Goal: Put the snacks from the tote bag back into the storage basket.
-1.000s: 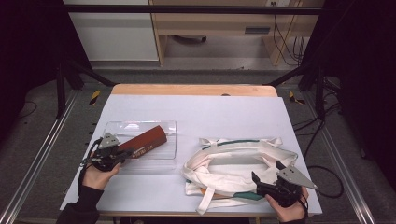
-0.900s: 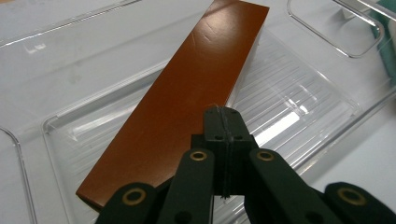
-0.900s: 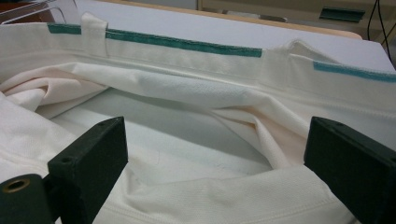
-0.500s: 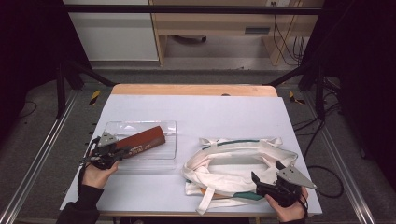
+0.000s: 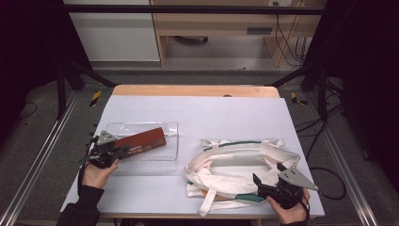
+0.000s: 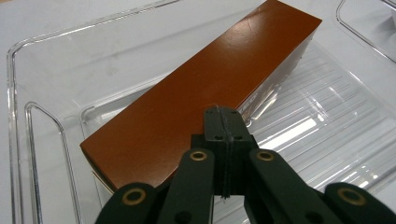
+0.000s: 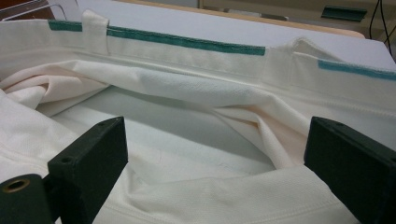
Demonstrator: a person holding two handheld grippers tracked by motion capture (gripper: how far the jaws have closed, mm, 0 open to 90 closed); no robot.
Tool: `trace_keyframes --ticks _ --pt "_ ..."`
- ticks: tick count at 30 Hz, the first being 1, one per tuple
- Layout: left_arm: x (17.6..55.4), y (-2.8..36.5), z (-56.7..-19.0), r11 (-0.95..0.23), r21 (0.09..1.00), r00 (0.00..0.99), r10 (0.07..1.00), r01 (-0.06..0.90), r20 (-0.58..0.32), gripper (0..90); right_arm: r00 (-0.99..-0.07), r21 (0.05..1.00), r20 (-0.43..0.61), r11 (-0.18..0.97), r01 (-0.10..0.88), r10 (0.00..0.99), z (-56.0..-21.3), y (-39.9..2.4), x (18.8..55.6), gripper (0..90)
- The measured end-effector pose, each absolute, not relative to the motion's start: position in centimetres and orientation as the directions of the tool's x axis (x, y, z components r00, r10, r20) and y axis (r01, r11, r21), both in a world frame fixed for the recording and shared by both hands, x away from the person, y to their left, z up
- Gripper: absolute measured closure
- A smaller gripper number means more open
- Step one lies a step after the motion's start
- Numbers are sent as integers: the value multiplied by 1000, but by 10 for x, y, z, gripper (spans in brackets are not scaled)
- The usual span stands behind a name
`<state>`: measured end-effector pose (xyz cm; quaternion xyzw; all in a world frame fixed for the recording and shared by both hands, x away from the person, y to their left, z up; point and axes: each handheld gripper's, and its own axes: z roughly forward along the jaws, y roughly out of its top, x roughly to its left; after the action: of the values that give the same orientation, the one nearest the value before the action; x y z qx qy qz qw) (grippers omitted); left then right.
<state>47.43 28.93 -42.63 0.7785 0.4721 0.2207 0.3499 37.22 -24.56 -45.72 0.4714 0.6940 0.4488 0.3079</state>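
A long red-brown box [image 5: 143,140] lies slanted in a clear plastic tray [image 5: 164,157] at the table's left. My left gripper [image 5: 123,150] is at the box's near end. In the left gripper view its jaws are pressed together, and the gripper [image 6: 223,114] sits over the box [image 6: 210,88] with nothing visible between the pads. A white tote bag [image 5: 226,165] with green trim lies open at the right. My right gripper [image 5: 268,174] stands open at the bag's near rim. In the right gripper view the gripper [image 7: 215,130] has bag cloth [image 7: 187,60] lying between its wide-apart jaws.
The tray [image 6: 42,70] has ribbed clear walls around the box. A wooden strip [image 5: 197,90] runs along the table's far edge. Dark metal frame legs [image 5: 70,80] stand at both sides, and cables [image 5: 324,169] trail off the right edge.
The left gripper and the box have shifted slightly to the left, and the box lies a little flatter in the tray. The right gripper has not moved.
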Motion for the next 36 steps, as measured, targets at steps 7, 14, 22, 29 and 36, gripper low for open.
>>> trace_keyframes --ticks 7,14,22,29,36 --pt "478 290 -424 -305 747 442 897 591 16 900 -368 913 -7 156 378 930 -458 -245 372 70" --pt "484 291 -423 -305 732 441 897 609 7 900 -369 912 -9 159 379 930 -458 -245 373 69" --pt "489 293 -424 -286 736 422 906 614 0 900 -369 912 -9 159 379 929 -458 -245 373 70" --pt "491 293 -423 -273 738 403 915 618 1 900 -371 911 -12 163 378 928 -458 -245 373 69" --pt "496 295 -425 -271 736 392 920 621 8 900 -372 910 -12 164 380 928 -458 -244 373 69"
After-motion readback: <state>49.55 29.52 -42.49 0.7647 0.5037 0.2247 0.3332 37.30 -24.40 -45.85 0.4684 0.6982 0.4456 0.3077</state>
